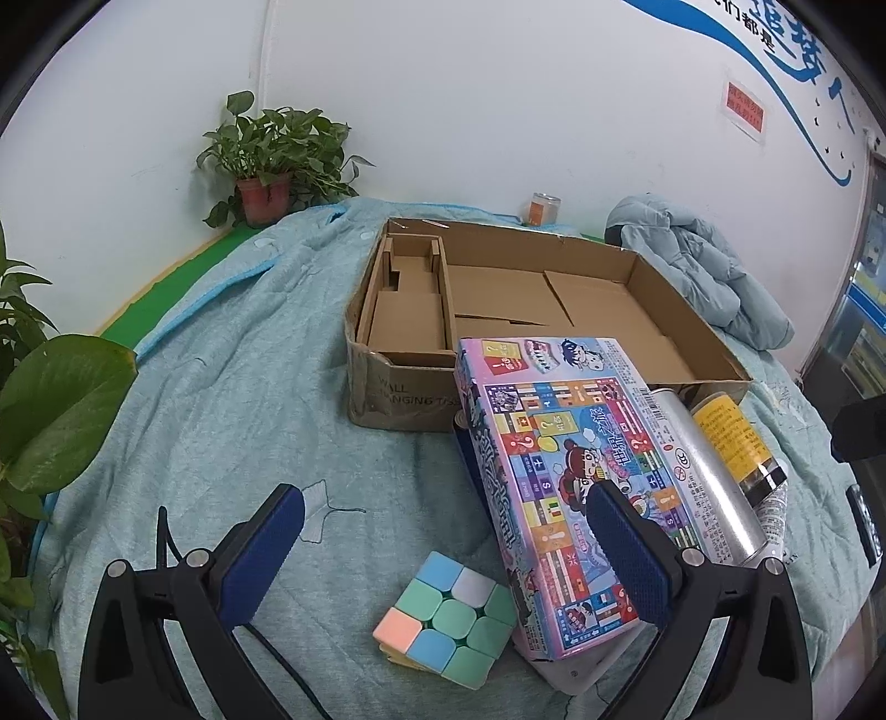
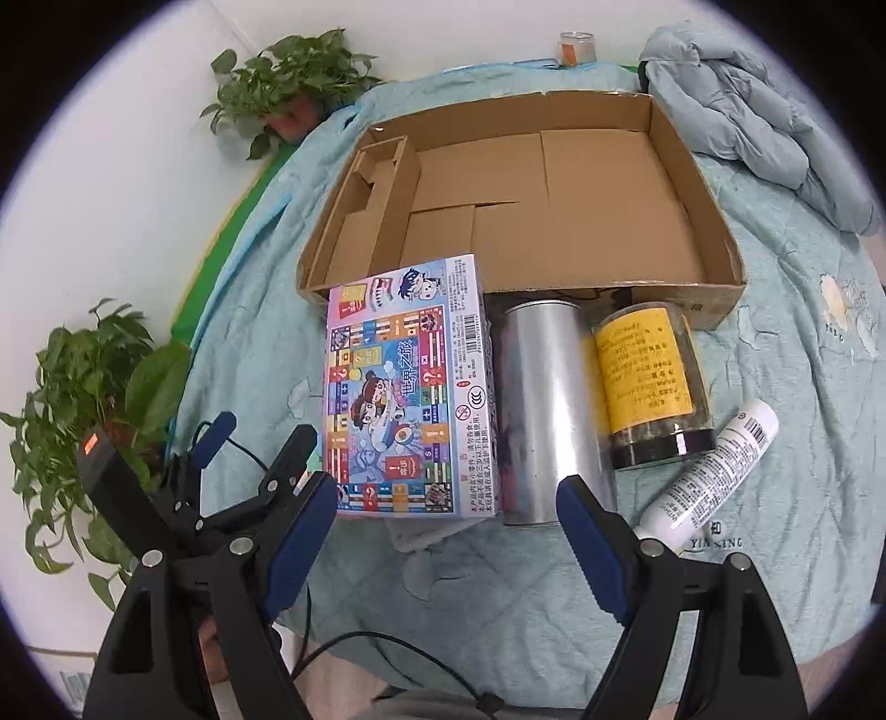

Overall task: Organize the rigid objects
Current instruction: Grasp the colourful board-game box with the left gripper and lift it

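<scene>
An open cardboard box (image 1: pixel 421 399) (image 2: pixel 714 221) lies on the teal quilt. In front of it lie a colourful board-game box (image 1: pixel 559 476) (image 2: pixel 410 387), a silver can (image 1: pixel 714 487) (image 2: pixel 554 410), a yellow-labelled jar (image 1: pixel 731 437) (image 2: pixel 648 382) and a white tube (image 2: pixel 714 471). A pastel puzzle cube (image 1: pixel 448 620) lies between my left fingers. My left gripper (image 1: pixel 443 554) is open and empty above the cube; it also shows in the right wrist view (image 2: pixel 260 443). My right gripper (image 2: pixel 446 531) is open and empty, just short of the game box and can.
A potted plant (image 1: pixel 266 160) (image 2: pixel 288 83) stands at the back left, and more leaves (image 1: pixel 50 410) (image 2: pixel 94 399) crowd the left edge. A blue padded jacket (image 1: pixel 698 266) (image 2: pixel 764 116) lies back right. A small orange jar (image 1: pixel 540 207) (image 2: pixel 576 47) stands behind the box.
</scene>
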